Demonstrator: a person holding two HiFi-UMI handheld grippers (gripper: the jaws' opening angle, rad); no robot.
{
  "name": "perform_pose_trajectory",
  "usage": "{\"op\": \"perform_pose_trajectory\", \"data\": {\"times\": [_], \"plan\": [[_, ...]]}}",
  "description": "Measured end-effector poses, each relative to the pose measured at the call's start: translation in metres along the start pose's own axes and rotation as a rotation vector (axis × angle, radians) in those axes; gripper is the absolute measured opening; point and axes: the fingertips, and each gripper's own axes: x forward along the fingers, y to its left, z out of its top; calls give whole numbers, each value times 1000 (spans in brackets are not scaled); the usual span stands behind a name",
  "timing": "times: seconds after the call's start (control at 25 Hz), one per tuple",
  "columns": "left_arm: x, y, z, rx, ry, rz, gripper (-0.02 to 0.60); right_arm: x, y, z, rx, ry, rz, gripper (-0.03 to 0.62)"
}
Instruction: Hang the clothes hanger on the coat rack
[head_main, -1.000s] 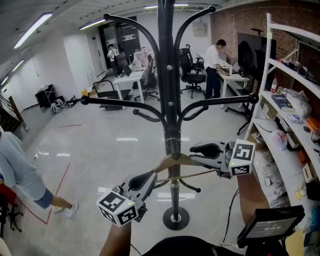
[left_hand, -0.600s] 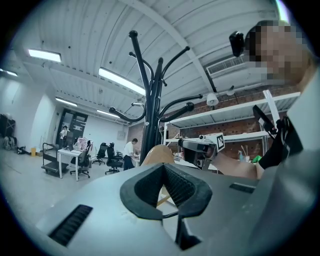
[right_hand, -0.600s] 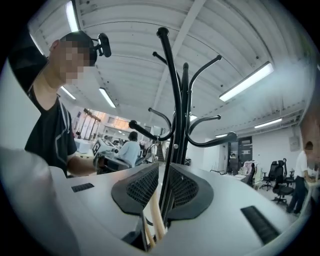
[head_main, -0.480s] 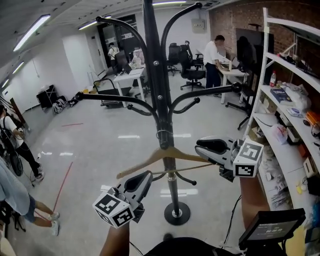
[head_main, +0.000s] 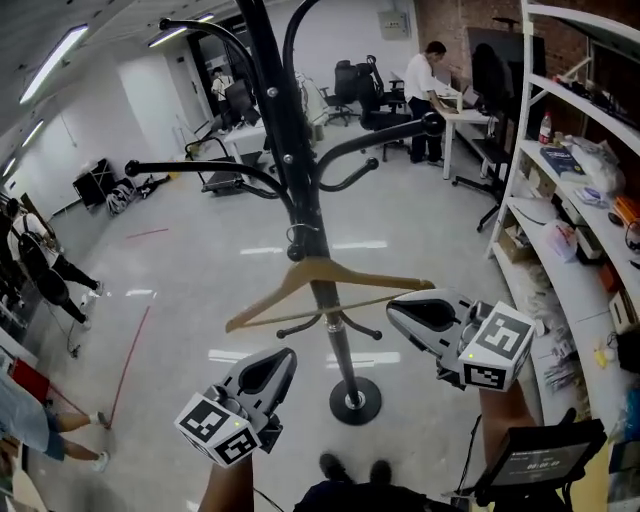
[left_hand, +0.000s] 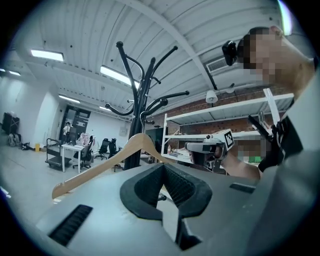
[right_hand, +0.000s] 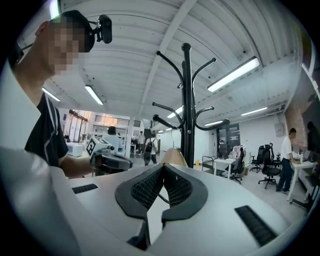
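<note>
The wooden hanger hangs at the pole of the black coat rack, below the rack's long curved arms. Its wire hook is against the pole, but I cannot make out which peg carries it. The two arms of the hanger slope down to either side of the pole, and a thin bar joins them underneath.

In the head view the left gripper is lower than the hanger and to the left of the pole. Its tip is apart from the hanger's left end. The right gripper is to the right of the pole, with its tip just under the hanger's right end. From this view alone I cannot say whether they touch.

The gripper views show what the head view does not. In the left gripper view the two jaws are pressed together at the tips with nothing between them, and the hanger is seen beyond them, free. In the right gripper view the jaws are also closed tip to tip and empty. Only the rounded end of the hanger shows behind them, in front of the pole. The rack's round foot on the floor appears only in the head view.
</note>
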Motion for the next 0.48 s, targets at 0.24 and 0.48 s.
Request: {"op": "perform_pose_trajectory", "data": {"times": [0.24, 0.48], "plan": [[-40, -10, -12, -73, -32, 47, 0, 0, 41, -14, 27, 27, -24, 8], [-98, -30, -23, -86, -48, 17, 0, -7, 96, -19, 113, 7, -91, 8]]}}
